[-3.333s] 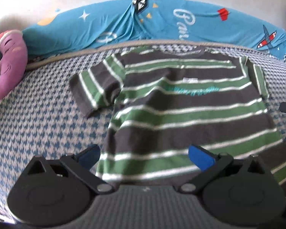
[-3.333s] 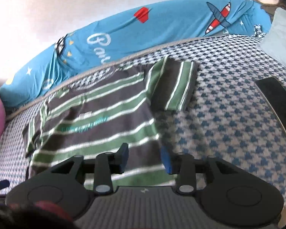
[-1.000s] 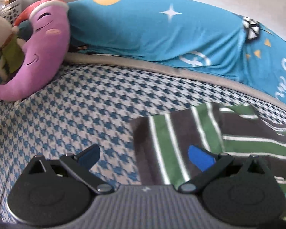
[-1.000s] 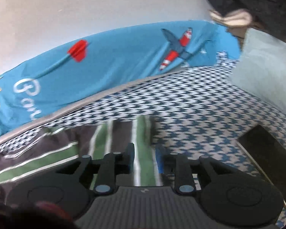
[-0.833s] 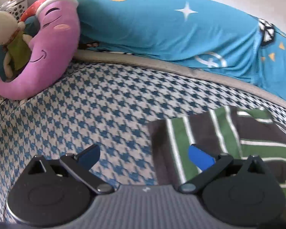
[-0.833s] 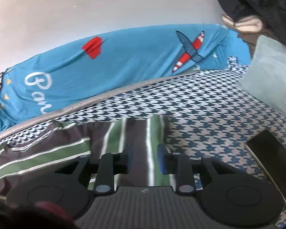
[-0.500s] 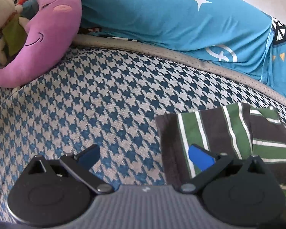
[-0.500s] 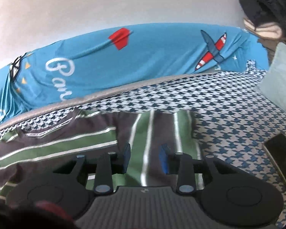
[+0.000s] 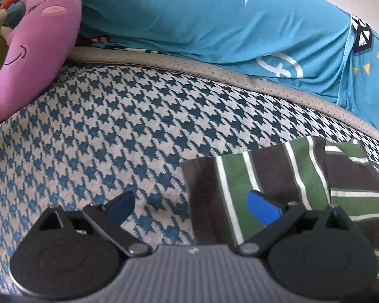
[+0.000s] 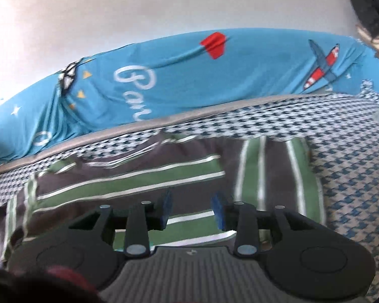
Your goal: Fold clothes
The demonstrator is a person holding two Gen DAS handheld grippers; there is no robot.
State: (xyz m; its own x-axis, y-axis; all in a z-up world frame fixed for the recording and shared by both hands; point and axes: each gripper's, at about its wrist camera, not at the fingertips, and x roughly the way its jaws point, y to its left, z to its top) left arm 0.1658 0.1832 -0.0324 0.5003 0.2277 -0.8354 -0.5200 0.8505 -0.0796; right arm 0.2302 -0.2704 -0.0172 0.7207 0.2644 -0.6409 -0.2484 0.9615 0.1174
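Below, the striped shirt (image 9: 278, 176) sleeve underlies the spread left gripper (image 9: 189, 204).

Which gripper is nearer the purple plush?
Left. The plush lies ahead-left of the left gripper. The right gripper is over the shirt; no plush in its view.

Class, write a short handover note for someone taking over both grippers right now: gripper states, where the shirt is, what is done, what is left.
Left gripper: open, empty, straddling the cuff edge of one sleeve.
Right gripper: open, empty, low over the other sleeve near the shoulder.
Striped T-shirt: lying flat, sleeves spread, on the houndstooth bed cover, collar towards the blue pillow.
Done: shirt laid out.
Left: every fold; probably start by gripping both sleeves and folding them inward.
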